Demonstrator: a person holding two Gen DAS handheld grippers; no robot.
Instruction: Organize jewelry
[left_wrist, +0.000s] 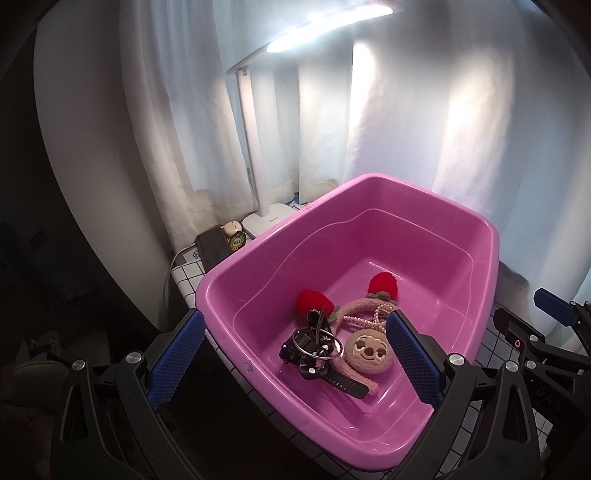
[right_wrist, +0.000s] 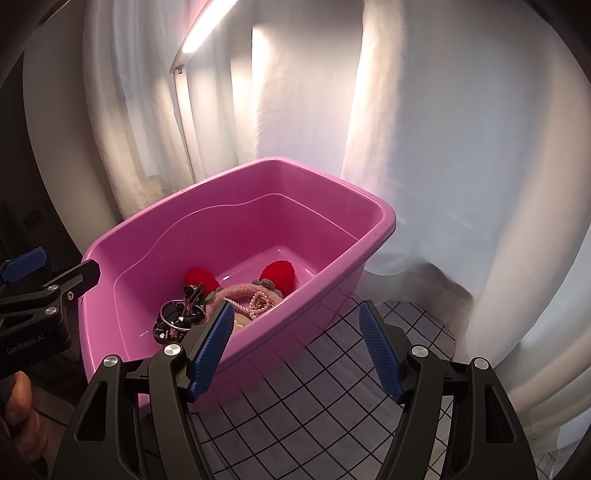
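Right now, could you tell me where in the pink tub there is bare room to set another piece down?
The tub's far half, beyond the red-eared headband, is bare floor. The near corner is crowded: watch, ring and pearls tangled there. The tiled table right of the tub is bare too.

White lettering reading "GenRobot.AI" stands on the black body of the left gripper (right_wrist: 22, 280), at the left edge of the right wrist view. The desk lamp (left_wrist: 266, 220) base carries a small logo, too blurred to read, left of centre in the left wrist view.
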